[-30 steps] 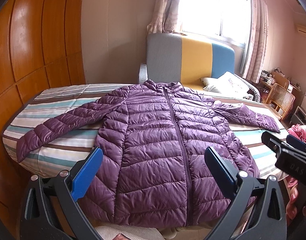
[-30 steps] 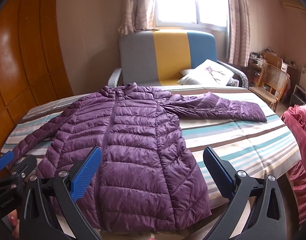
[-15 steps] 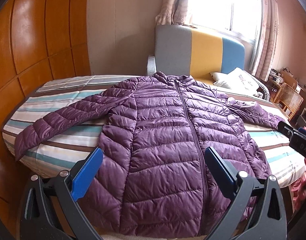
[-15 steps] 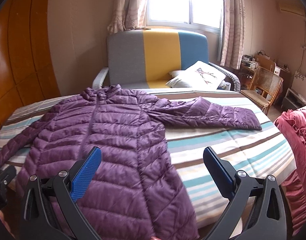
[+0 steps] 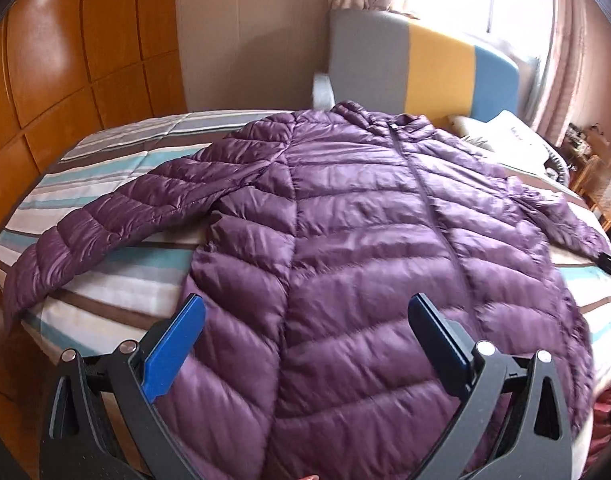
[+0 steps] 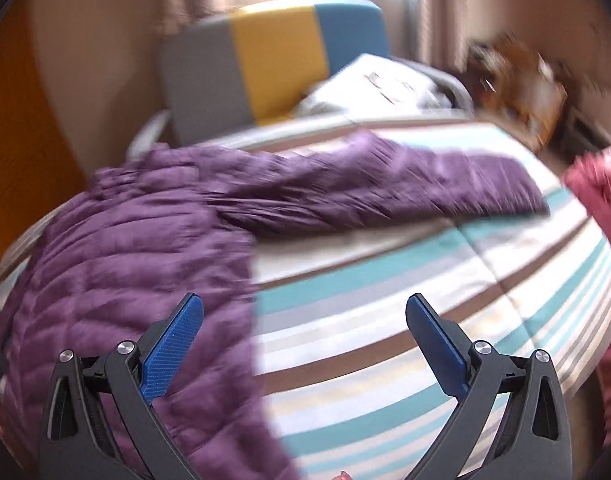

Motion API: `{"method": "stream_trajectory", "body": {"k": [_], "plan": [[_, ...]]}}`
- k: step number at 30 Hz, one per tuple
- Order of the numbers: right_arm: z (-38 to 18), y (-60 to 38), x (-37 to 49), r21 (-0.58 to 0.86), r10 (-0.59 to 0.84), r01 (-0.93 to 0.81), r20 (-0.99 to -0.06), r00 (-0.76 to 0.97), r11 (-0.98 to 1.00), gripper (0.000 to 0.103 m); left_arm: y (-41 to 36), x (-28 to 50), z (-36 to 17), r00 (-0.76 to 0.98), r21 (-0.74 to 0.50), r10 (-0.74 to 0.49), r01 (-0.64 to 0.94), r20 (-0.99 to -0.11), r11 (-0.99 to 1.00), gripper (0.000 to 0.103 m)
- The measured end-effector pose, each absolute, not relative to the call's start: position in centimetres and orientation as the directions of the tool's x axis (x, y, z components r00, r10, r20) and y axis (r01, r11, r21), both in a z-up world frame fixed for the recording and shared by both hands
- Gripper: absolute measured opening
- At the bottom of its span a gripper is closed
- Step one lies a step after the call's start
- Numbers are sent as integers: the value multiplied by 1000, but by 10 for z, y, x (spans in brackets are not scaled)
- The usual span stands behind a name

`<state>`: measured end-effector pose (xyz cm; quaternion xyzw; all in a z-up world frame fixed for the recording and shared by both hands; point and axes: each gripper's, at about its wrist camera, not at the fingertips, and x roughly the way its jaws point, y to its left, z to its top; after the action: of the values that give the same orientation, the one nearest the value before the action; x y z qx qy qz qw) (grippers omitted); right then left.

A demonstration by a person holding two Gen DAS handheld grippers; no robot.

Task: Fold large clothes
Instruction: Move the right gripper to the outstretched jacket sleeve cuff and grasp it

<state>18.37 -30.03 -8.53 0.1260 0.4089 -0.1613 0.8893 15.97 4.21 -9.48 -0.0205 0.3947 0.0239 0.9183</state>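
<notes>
Jacket (image 5: 365, 240), purple, quilted, lies flat, sleeves spread; each hand-held gripper (image 5: 305, 340) (image 6: 305, 340) gapes empty.

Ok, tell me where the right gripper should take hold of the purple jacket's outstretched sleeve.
Probably at the cuff end of the sleeve. It lies flat and straight on the striped bedspread, pointing away from the jacket. Bring the open right gripper in from the bare bedspread on its near side and pinch the edge.

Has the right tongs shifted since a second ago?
Yes. The right tongs swung rightward: the purple quilted jacket now sits left in its view, and striped bedding lies between the open jaws.
</notes>
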Motion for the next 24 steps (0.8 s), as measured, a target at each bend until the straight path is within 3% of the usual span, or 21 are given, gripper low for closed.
{"method": "stream_trajectory", "body": {"k": [6, 17, 24], "plan": [[-106, -353, 204, -5, -316, 513, -792, 522, 859, 100, 51, 195, -106, 686, 42, 110, -116, -720, 992, 101], [-121, -461, 226, 99, -379, 720, -797, 470, 687, 100, 62, 243, -123, 666, 69, 168, -172, -726, 983, 101], [-134, -508, 234, 139, -404, 801, -805, 434, 583, 92, 70, 257, -133, 649, 76, 184, -191, -739, 979, 101]]}}
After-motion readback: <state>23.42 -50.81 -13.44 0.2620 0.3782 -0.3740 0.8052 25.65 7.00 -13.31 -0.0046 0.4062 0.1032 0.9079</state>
